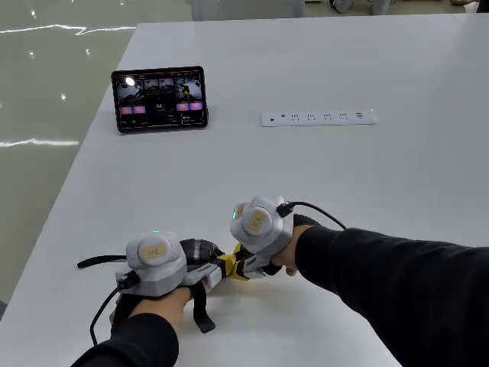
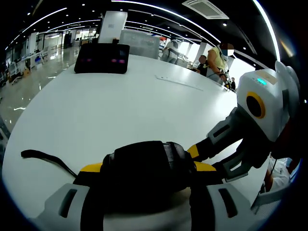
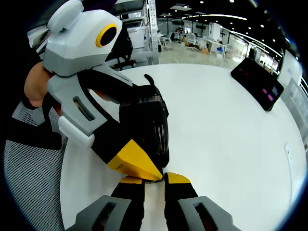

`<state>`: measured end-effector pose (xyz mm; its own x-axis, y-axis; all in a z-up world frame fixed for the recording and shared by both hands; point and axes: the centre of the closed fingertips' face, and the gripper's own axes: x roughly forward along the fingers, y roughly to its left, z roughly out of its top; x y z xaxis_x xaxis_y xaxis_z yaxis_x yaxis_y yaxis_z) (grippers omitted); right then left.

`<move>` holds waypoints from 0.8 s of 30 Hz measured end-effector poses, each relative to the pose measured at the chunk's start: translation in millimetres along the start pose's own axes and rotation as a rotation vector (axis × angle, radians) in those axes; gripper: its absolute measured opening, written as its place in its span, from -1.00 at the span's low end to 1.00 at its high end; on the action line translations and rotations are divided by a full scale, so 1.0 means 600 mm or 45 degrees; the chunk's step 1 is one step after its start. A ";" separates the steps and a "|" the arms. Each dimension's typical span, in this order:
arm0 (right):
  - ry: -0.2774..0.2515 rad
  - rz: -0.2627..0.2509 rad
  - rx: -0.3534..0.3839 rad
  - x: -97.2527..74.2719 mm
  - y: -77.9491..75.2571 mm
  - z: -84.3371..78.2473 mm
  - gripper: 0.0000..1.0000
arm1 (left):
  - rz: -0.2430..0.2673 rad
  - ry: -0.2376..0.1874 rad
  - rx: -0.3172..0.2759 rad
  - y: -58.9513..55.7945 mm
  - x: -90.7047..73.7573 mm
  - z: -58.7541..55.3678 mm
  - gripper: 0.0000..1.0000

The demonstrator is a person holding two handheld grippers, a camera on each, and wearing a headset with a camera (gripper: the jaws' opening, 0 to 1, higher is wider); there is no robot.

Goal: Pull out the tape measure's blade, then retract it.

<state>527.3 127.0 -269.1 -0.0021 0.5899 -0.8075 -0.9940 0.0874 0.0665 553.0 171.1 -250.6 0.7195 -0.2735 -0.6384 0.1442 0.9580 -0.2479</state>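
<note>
A black tape measure [image 1: 200, 252] lies on the white table [image 1: 321, 176] near its front edge, its black strap [image 1: 99, 261] trailing to the left. My left gripper [image 1: 212, 269] is shut on the case; in the left gripper view the case [image 2: 144, 168] bulges between my yellow-tipped fingers [image 2: 91, 167]. My right gripper [image 1: 238, 264] meets it from the right. In the right gripper view its jaws [image 3: 155, 179] stand nearly together, pinching the small metal blade tip at the case's [image 3: 144, 125] mouth. No length of blade shows outside the case.
A dark tablet [image 1: 160, 99] stands propped at the back left. A white power strip [image 1: 318, 118] lies at the back centre. The table's left edge [image 1: 76, 176] drops to a glossy floor. People stand far off [image 2: 216, 57].
</note>
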 end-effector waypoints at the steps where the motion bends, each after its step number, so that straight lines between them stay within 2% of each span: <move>1: 0.000 0.001 -0.003 0.000 0.000 0.000 -0.77 | 0.000 0.001 -0.002 0.000 0.000 0.000 0.35; 3: 0.001 -0.005 -0.001 0.000 0.000 0.000 -0.75 | 0.000 0.003 -0.002 0.000 0.000 -0.001 0.35; 6: -0.005 -0.059 -0.039 -0.003 -0.007 0.000 -0.60 | -0.004 0.007 0.003 -0.001 -0.001 -0.001 0.36; 7: -0.001 -0.059 -0.035 -0.005 -0.007 -0.001 -0.57 | -0.005 0.011 0.005 -0.001 -0.002 -0.001 0.36; 8: 0.000 -0.060 -0.032 -0.008 -0.009 -0.004 -0.56 | -0.004 -0.005 0.082 -0.001 -0.002 0.005 0.36; 9: -0.001 -0.062 -0.031 -0.011 -0.009 -0.005 -0.56 | -0.001 -0.012 0.125 -0.003 -0.003 0.009 0.35; 12: -0.001 -0.069 -0.029 -0.021 -0.011 -0.010 -0.55 | -0.009 0.010 0.102 -0.004 -0.006 0.011 0.33; 17: -0.024 -0.111 -0.004 -0.043 -0.023 -0.018 -0.55 | -0.039 -0.027 0.152 -0.008 -0.016 0.029 0.29; 18: -0.040 -0.116 0.003 -0.050 -0.024 -0.019 -0.54 | -0.056 -0.058 0.181 -0.011 -0.018 0.038 0.29; 19: -0.046 -0.120 0.005 -0.055 -0.025 -0.020 -0.54 | -0.062 -0.065 0.195 -0.012 -0.020 0.042 0.29; 24: -0.083 -0.172 0.004 -0.093 -0.031 -0.026 -0.51 | -0.101 -0.069 0.262 -0.013 -0.028 0.056 0.39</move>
<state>544.4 80.3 -234.5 0.1392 0.6234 -0.7694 -0.9843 0.1722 -0.0386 562.7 171.2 -213.7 0.7351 -0.3488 -0.5813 0.3332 0.9327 -0.1382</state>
